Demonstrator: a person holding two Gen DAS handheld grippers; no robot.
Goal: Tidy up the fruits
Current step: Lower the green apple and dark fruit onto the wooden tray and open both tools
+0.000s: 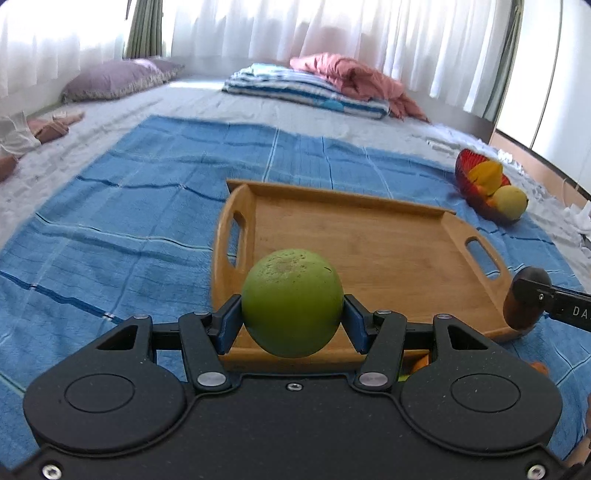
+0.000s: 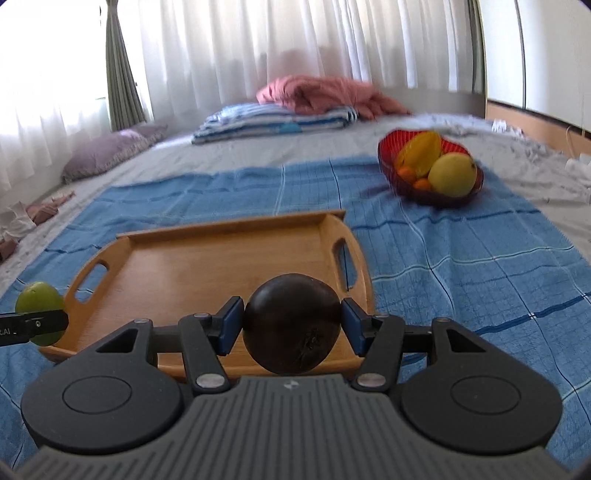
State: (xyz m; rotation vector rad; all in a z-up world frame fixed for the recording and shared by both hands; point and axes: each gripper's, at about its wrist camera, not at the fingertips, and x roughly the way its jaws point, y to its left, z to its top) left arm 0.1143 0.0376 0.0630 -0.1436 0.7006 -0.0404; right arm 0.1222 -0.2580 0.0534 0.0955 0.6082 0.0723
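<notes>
The left gripper (image 1: 291, 321) is clenched on a green fruit (image 1: 291, 302), its blue pads (image 1: 231, 325) pressing the fruit's two sides. The fruit hangs above the near edge of the wooden tray (image 1: 369, 240), toward the tray's left half, and does not appear to touch the wood. A brownish, speckled patch shows on top of the fruit.

The right gripper (image 2: 291, 326) grasps a dark fruit (image 2: 291, 323), round and brown-black, pinched between its own blue pads (image 2: 232, 325). This fruit is held over the near right part of the tray (image 2: 221, 258), close to the right handle slot. In the left wrist view the dark fruit (image 1: 526, 299) and a black finger (image 1: 565, 306) of the right gripper show at the right edge, beside the tray's near right corner. In the right wrist view the green fruit (image 2: 38, 308) shows at the far left, just beside the tray's left handle.

The tray's floor is bare wood. It lies on a blue cloth (image 1: 129, 221) spread over a grey sheet (image 1: 184, 99).

A red bowl (image 2: 430, 173) stands on the cloth, far and to the right of the tray, well apart from it. It holds a yellow-green fruit (image 2: 452, 175), an orange-yellow fruit (image 2: 421, 149) and small orange ones (image 2: 406, 172).

At the far end lie a striped blanket (image 1: 306, 90), a pink blanket (image 1: 351, 79) and a purple pillow (image 1: 110, 79), before white curtains (image 1: 332, 29).
</notes>
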